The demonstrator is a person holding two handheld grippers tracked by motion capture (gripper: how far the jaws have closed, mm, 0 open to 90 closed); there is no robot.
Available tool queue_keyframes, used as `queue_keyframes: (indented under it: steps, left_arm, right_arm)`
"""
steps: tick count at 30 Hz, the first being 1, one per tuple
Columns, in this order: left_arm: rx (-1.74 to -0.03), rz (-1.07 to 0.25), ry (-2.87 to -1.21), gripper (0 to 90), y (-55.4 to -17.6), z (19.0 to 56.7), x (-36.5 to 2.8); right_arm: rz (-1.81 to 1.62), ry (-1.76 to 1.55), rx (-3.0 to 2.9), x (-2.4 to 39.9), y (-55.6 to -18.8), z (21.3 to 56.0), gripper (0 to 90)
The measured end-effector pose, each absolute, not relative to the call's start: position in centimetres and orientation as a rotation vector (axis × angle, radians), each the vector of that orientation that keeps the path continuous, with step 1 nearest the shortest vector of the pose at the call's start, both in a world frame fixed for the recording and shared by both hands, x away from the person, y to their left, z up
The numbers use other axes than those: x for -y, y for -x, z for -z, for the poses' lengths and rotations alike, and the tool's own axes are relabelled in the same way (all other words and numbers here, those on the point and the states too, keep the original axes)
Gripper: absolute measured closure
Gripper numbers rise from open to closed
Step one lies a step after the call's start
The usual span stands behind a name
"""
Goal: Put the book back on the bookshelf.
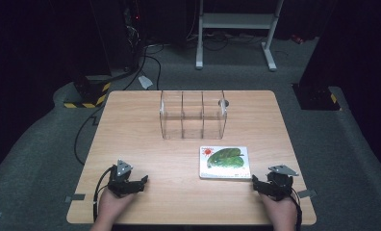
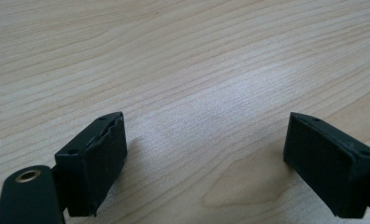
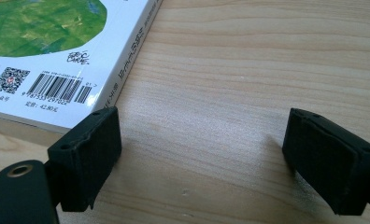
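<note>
right gripper (image 1: 267, 185) near-right, jaws wide, empty | left gripper (image 1: 133, 183) likewise | flat green-covered white book (image 1: 225, 162) left of right gripper | i'd slide one jaw under its spine edge, toward clear plastic divider rack (image 1: 192, 114)

Matt pale wood table (image 1: 140, 139), glossy paper book (image 1: 225, 162), clear plastic organiser (image 1: 192, 114)

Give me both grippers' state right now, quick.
Left gripper: open, nothing between the jaws, resting low on the table.
Right gripper: open, holding nothing, beside the book.
</note>
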State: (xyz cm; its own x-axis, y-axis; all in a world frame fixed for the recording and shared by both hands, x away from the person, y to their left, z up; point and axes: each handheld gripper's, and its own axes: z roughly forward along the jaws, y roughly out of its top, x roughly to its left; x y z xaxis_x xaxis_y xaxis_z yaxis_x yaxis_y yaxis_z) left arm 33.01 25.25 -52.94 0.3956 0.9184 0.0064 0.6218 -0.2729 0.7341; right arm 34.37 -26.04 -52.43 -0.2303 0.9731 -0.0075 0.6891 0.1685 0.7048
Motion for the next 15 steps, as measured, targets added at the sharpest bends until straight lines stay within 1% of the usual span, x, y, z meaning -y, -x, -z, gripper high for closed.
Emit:
queue_keyframes:
  steps: [15]
  left_arm:
    - [-1.302, -0.581, -2.002, 15.3, -32.74, 52.92, -25.22]
  right_arm:
    - [-0.811, -1.567, -1.981, 26.08, -34.35, 52.42, 12.9]
